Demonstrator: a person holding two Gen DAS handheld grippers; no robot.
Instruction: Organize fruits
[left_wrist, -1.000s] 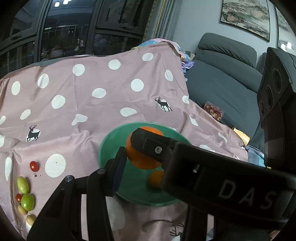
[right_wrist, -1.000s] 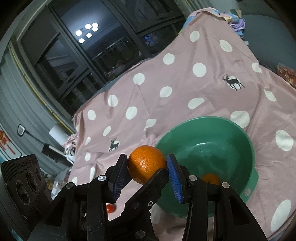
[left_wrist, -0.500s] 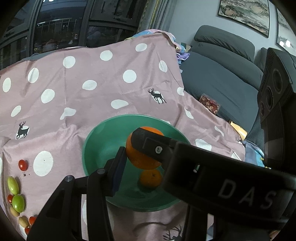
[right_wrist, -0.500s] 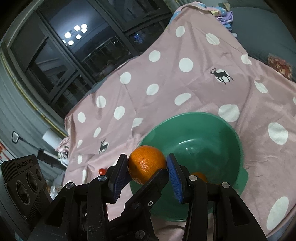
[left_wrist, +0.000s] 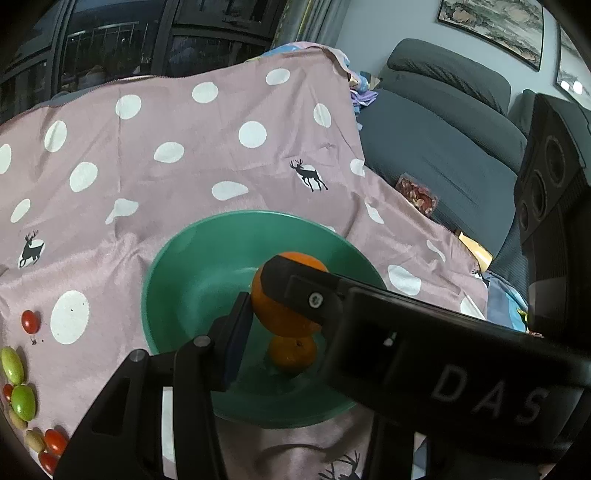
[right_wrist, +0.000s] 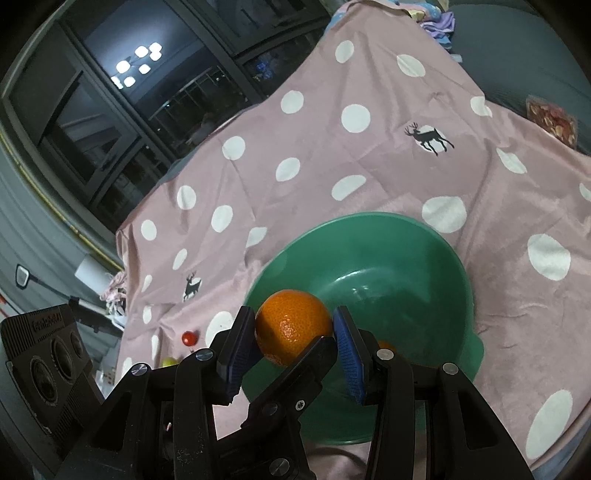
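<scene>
cloth: pink polka-dot tablecloth (right_wrist: 369, 166) | bowl: green bowl (right_wrist: 436, 258) on cloth, small orange (left_wrist: 291, 352) inside | right gripper (right_wrist: 295, 332): blue pads pinching large orange (right_wrist: 291, 328) above bowl's near rim | left gripper (left_wrist: 291, 306): fingers partly spread, also flanking that orange; contact unclear | loose: cherry tomatoes (left_wrist: 30, 321) on cloth, left of bowl

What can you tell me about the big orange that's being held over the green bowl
The big orange is round, bright orange, with a pebbled, slightly glossy peel. It is clamped between the blue pads of the right claw, and in the left wrist view one pad of the left claw also lies against its side. It hangs above the green bowl, just inside the near rim, clear of the bowl itself. A smaller orange lies on the bowl's bottom right below it.
</scene>
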